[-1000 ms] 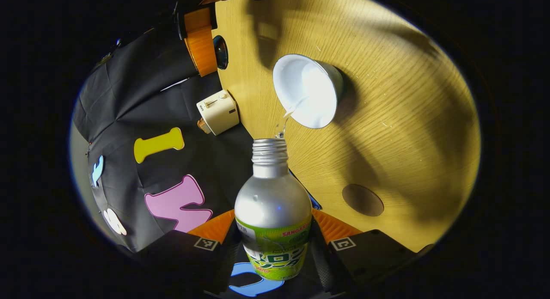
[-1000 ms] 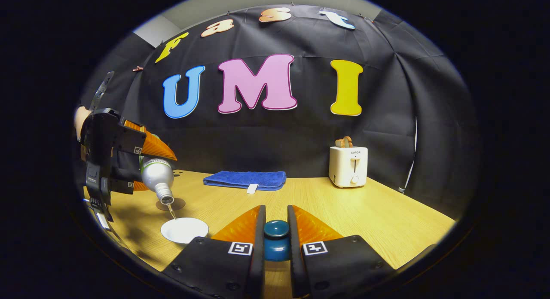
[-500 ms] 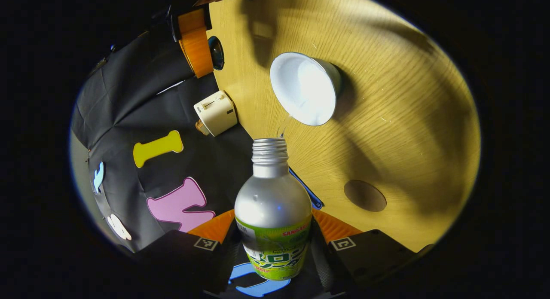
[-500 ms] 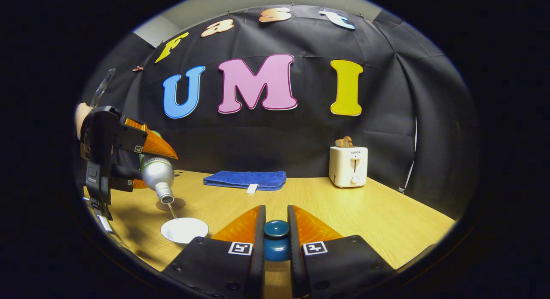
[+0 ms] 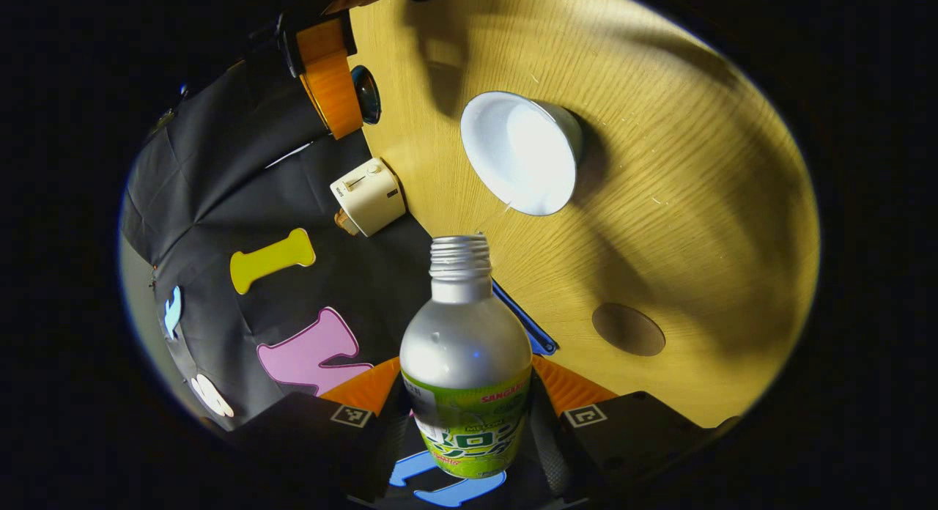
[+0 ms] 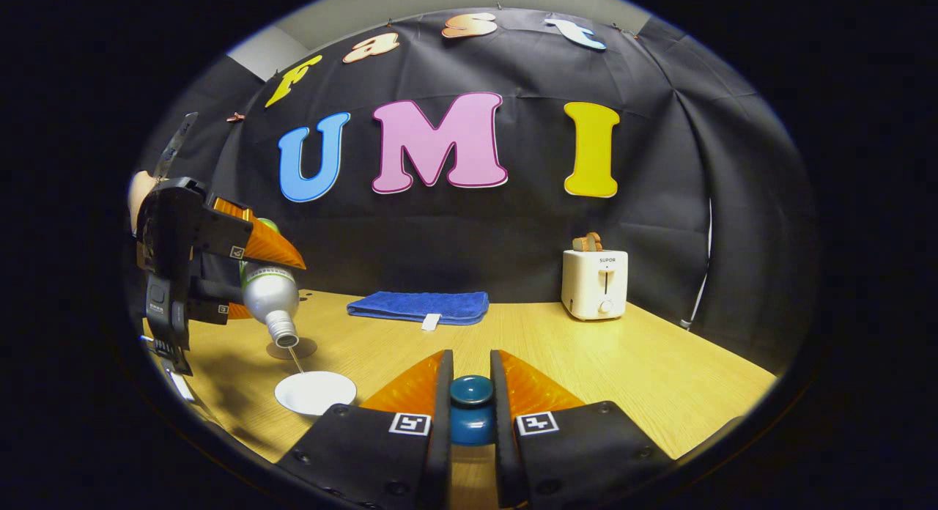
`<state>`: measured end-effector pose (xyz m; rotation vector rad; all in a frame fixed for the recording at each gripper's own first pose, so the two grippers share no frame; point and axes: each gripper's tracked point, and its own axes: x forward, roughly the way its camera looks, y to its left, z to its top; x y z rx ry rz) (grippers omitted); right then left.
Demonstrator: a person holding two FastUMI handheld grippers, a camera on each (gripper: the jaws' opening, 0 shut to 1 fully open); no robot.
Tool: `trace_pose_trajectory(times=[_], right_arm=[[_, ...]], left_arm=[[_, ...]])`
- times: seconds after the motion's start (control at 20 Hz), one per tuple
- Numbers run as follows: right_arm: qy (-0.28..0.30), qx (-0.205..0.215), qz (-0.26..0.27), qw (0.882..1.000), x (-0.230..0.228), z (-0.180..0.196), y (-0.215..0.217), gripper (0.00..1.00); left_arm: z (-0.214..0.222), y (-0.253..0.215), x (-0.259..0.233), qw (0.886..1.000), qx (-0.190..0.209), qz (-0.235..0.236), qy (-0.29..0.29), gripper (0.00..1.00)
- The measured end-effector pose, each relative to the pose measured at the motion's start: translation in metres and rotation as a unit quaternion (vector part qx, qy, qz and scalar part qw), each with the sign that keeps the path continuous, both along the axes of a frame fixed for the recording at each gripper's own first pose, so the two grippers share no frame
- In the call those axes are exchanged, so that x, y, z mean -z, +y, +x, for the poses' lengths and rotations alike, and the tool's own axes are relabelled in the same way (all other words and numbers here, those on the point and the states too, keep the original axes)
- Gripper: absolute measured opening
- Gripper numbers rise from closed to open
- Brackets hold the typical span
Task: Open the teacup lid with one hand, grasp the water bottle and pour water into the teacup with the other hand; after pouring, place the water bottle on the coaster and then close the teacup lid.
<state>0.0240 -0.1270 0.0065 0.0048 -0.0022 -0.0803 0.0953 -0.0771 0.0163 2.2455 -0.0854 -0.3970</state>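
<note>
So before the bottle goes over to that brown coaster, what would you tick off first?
1. Grip on the water bottle: the left claw has a finger on each side of it. Ok.
2. Pouring finished: a thin stream still runs from the bottle's mouth toward the teacup in the right gripper view. Not ok yet.
3. Bottle upright: it is tilted, mouth down. Not ok.
4. Coaster free: nothing sits on it. Ok.
5. Teacup lid ready for closing: pinched in the right claw, held apart from the cup. Ok.
6. Water level in the teacup: cannot tell.
</note>
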Motion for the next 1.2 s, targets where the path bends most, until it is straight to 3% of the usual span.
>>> trace_pose_trajectory(times=[1.2], right_arm=[[-0.001, 0.000, 0.000, 1.000, -0.0006, 0.0001, 0.0007, 0.28]], left_arm=[[-0.0006, -0.0028, -0.0063, 1.000, 0.009, 0.002, -0.016, 0.80]])
